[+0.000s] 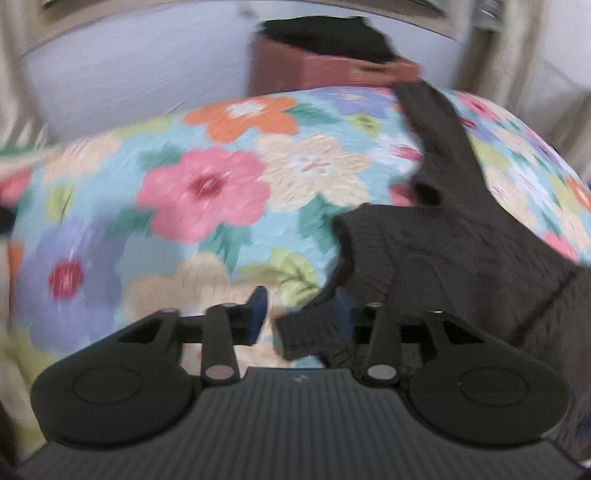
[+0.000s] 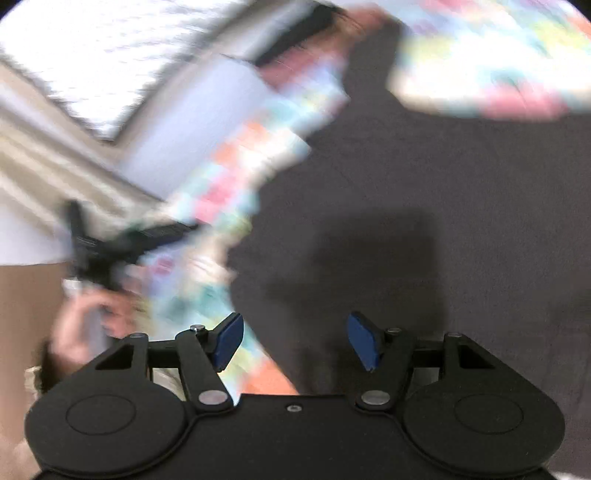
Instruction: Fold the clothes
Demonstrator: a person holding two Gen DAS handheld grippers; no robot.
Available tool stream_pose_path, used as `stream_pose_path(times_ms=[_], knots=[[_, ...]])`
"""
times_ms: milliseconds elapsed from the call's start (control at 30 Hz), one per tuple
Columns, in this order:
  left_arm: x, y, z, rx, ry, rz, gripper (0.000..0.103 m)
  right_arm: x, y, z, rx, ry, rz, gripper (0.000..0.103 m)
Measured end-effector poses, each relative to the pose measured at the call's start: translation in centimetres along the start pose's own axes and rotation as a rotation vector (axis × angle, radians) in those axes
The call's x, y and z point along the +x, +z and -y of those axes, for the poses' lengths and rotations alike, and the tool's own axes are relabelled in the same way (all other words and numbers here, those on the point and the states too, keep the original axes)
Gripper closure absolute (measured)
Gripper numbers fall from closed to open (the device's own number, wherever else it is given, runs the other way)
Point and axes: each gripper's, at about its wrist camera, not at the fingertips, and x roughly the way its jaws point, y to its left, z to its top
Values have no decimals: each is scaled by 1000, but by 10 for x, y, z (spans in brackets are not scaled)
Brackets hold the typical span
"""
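Observation:
A dark brown knit sweater (image 1: 461,236) lies on the right side of a flowered bedspread (image 1: 207,192), one sleeve stretched toward the far edge. My left gripper (image 1: 301,314) is open, its blue pads apart; a ribbed cuff of the sweater (image 1: 314,332) lies between them against the right pad. In the blurred right wrist view my right gripper (image 2: 295,341) is open and empty just above the sweater's body (image 2: 424,221). The left gripper and the hand holding it (image 2: 92,310) show at the left there.
A reddish-brown box (image 1: 317,66) with dark clothes piled on it (image 1: 325,33) stands past the bed's far edge against a pale wall. Curtains hang at both sides. The bedspread also shows in the right wrist view (image 2: 229,192).

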Motion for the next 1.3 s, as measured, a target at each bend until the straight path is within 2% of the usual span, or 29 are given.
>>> stream_pose_path(times_ms=[67, 133, 200, 233, 300, 400, 467, 567, 667, 767, 833, 867, 900, 933, 967, 1033, 1100, 1233, 1300], knots=[[0, 29, 3, 20, -34, -6, 57, -15, 33, -14, -51, 9, 50, 34], [0, 62, 15, 46, -121, 12, 47, -12, 66, -14, -27, 2, 84, 34], [7, 95, 33, 78, -206, 54, 25, -2, 95, -10, 22, -1, 124, 34], [15, 111, 43, 90, -220, 77, 23, 5, 108, -5, 57, -1, 146, 34], [36, 135, 61, 115, -212, 111, 22, 22, 125, 6, 114, -32, 191, 34], [85, 163, 86, 136, -248, 84, 22, 45, 126, 29, 186, -115, 234, 34], [122, 182, 100, 123, -264, 49, 22, 57, 117, 50, 259, -124, 225, 34], [169, 204, 114, 59, -272, 34, 22, 67, 108, 75, 311, -135, 205, 34], [214, 222, 126, 0, -265, 0, 22, 70, 109, 94, 334, -185, 207, 34], [256, 231, 138, 9, -204, -71, 22, 80, 130, 116, 386, -148, 232, 34], [272, 231, 146, 40, -207, -72, 22, 85, 141, 123, 385, -138, 245, 34], [277, 230, 150, 49, -218, -68, 24, 87, 145, 125, 380, -145, 251, 34], [279, 228, 153, 55, -242, -64, 36, 88, 146, 128, 382, -148, 254, 34], [281, 226, 156, 60, -268, -60, 56, 89, 147, 130, 385, -150, 256, 34], [280, 222, 162, 91, -296, -64, 95, 89, 144, 133, 391, -147, 249, 34], [264, 215, 181, 231, -265, 10, 95, 88, 138, 138, 402, -140, 237, 34], [235, 208, 192, 301, -296, 84, 95, 79, 128, 138, 387, -142, 229, 34], [173, 203, 196, 254, -449, 142, 95, 50, 108, 136, 346, -173, 209, 34], [132, 185, 200, 283, -565, 178, 95, 30, 96, 133, 321, -213, 200, 34]])
